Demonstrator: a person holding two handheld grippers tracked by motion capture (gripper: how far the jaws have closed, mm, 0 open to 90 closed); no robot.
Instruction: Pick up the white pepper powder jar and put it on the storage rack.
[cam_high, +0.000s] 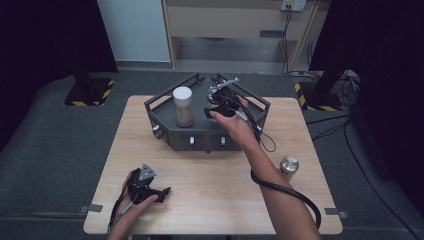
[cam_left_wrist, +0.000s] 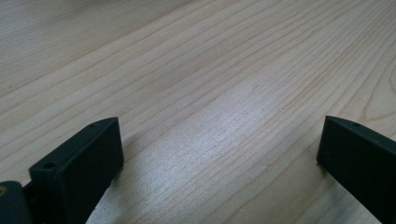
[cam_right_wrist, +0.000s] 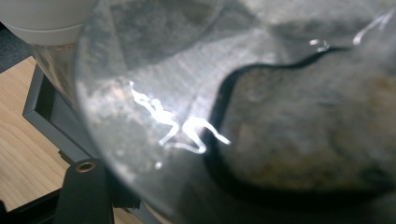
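Right gripper (cam_high: 216, 111): clamped on a clear jar (cam_right_wrist: 243, 107) over the dark tray (cam_high: 165, 117).
Left gripper (cam_high: 159, 192): jaws apart, idle on the table (cam_high: 210, 190).
Risk: smooth glass may slip if tilted.

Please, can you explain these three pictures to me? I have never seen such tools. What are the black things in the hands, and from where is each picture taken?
A person sits at a wooden table and holds a two-jaw hand gripper in each hand. The high view looks down from above. The other two pictures come from cameras riding on the grippers.

The left gripper rests open over bare wood. The right gripper reaches into a dark tray and is shut on a shiny glass jar, which looms very close and blurred in its own view.

In the tray also stands a white-lidded jar. A metal-topped jar stands on the table, to the right.
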